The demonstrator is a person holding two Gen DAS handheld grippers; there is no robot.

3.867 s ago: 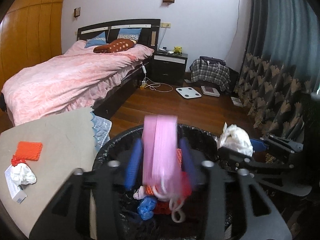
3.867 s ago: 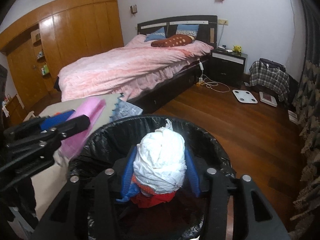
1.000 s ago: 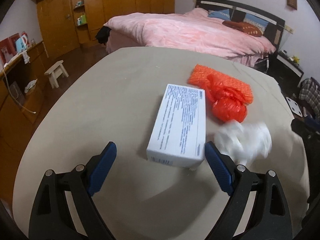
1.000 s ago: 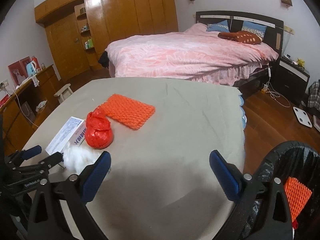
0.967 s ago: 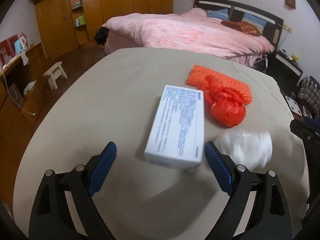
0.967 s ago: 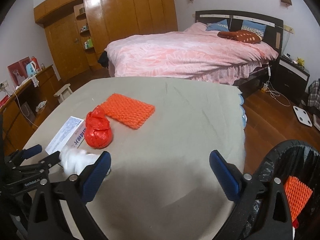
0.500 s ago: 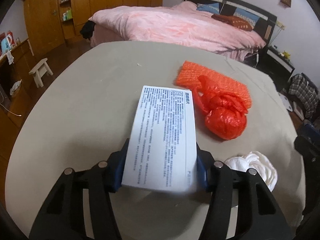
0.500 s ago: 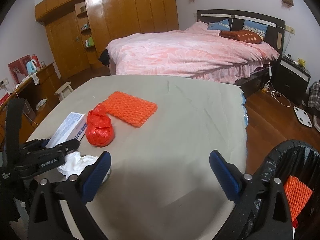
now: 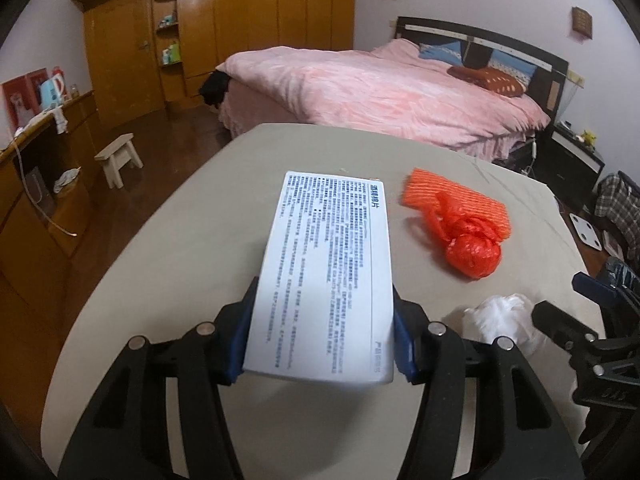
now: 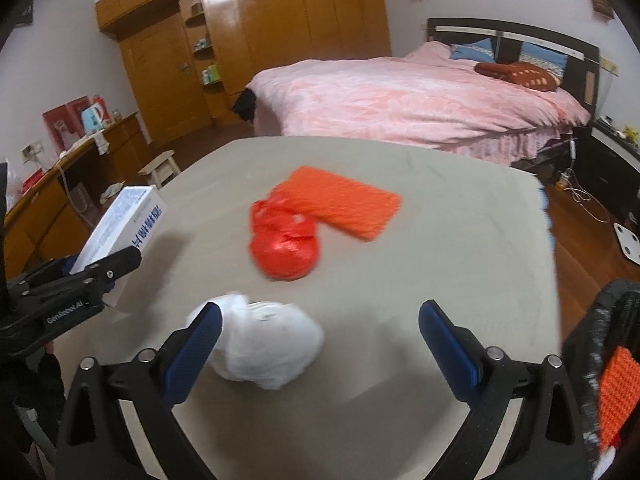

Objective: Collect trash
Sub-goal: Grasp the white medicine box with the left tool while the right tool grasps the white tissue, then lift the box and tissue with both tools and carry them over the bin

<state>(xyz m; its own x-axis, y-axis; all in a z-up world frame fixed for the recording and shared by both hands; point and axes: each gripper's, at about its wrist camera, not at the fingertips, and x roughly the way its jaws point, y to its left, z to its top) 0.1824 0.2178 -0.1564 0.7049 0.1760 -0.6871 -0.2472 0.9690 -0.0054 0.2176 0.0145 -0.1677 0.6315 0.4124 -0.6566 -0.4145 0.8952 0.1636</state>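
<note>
**Box gripped, tissue next**

While the left wrist view looks down its own fingers, the left claw (image 9: 322, 336) pinches a flat white cardboard box printed with small blue text (image 9: 326, 276), both blue pads pressed against its long sides and the box lifted clear of the beige cloth-covered desk (image 9: 180, 264). A knotted red plastic bag (image 9: 470, 246) lies against an orange foam-net sleeve (image 9: 452, 202) further right, and a crumpled white tissue wad (image 9: 502, 320) sits near the right claw, which enters from the edge. By my reading, this is the carry step: the box needs swinging over to the bin and releasing.

From the right wrist view, the right claw (image 10: 320, 344) stands spread and empty, the wad just beside its left pad and not squeezed. Its next move calls for centring on the wad and closing. Only a sliver of the black-bagged bin (image 10: 608, 360) shows at the right edge, and motion blur softens the trash.
</note>
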